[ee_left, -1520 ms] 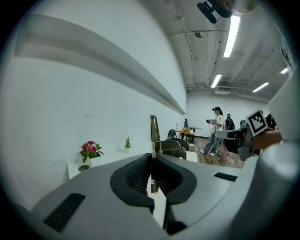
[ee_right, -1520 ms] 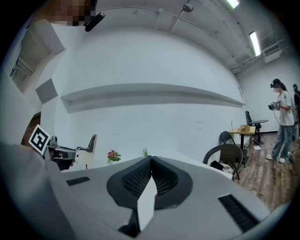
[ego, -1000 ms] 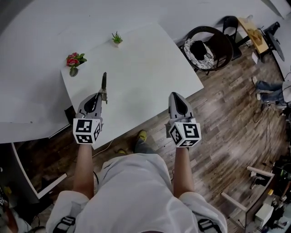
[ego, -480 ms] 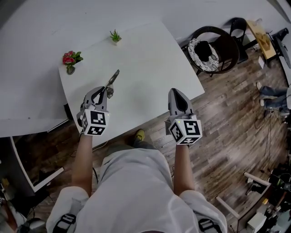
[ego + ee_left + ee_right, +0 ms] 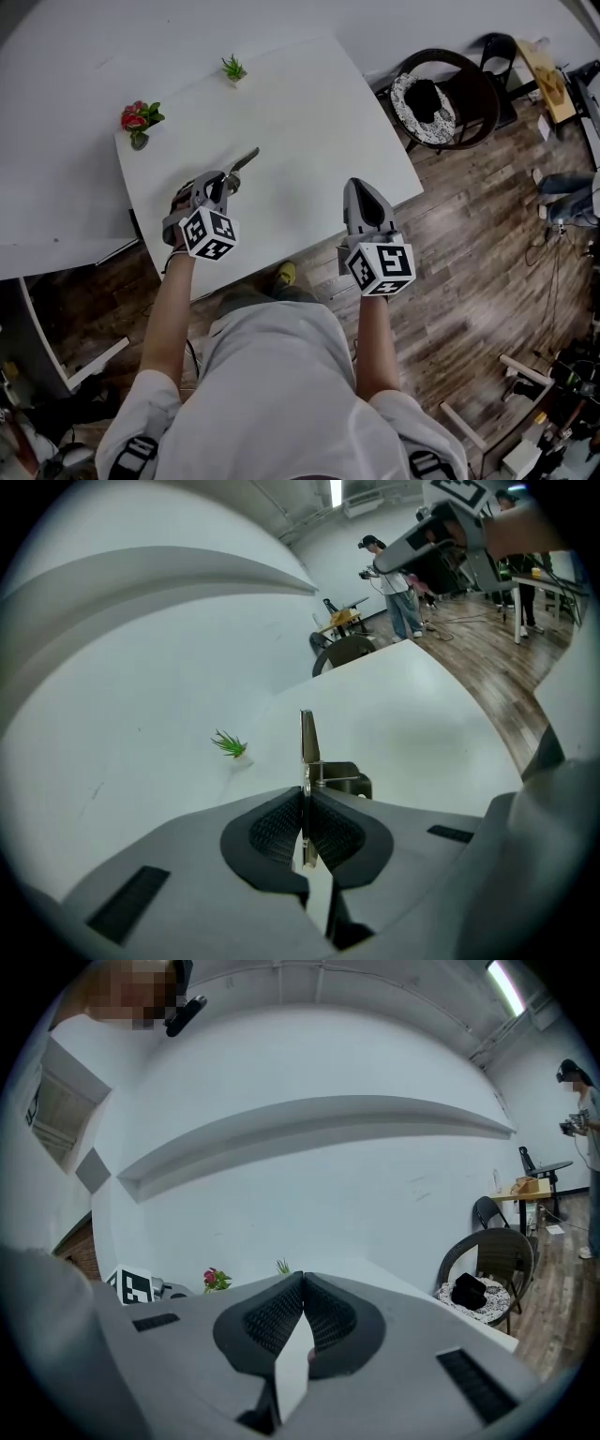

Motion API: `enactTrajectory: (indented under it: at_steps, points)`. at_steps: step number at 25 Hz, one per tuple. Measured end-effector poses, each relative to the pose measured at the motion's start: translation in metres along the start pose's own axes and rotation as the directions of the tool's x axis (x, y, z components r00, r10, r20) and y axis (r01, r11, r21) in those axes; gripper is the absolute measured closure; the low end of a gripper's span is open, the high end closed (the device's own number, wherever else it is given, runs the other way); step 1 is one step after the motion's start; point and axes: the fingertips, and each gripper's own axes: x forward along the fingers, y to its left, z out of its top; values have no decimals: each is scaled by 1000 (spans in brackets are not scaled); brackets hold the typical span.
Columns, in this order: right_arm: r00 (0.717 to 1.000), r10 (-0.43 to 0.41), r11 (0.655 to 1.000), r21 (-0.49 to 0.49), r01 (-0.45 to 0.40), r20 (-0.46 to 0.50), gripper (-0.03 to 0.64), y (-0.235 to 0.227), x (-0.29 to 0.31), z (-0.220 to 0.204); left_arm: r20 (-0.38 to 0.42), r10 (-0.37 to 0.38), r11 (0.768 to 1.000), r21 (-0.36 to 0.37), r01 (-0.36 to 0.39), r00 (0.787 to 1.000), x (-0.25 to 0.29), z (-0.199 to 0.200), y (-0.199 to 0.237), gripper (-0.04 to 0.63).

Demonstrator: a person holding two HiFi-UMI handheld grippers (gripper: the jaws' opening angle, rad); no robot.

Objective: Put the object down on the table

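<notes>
— White table (image 5: 309,112), near-left part: metal tool (image 5: 246,159) clamped edge-on between the closed jaws of left gripper (image 5: 226,180), blade pointing out over the tabletop.
— Contact with the surface?
— Not determinable; likely held just above. Right gripper (image 5: 362,187) closed on nothing, near the front edge.
— Status?
— Positioned over the table; lowering and release outstanding.

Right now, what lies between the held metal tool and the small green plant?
Only bare white table separates the metal tool and the green plant, as the head view shows.
</notes>
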Motion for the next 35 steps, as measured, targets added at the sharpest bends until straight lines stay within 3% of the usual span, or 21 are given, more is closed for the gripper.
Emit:
enactTrajectory:
  at_steps: [11, 22, 35]
  points:
    - [1000, -3, 1000, -1, 3, -24, 609, -23, 2, -2, -136, -75, 978, 182, 99, 988, 50, -11, -35, 574]
    - [999, -28, 1000, -3, 28, -45, 609, -38, -3, -8, -199, -126, 955, 240, 173, 972, 73, -10, -55, 572]
    - [998, -35, 999, -9, 34, -56, 609, -42, -12, -10, -204, -117, 950, 263, 169, 972, 70, -9, -64, 572]
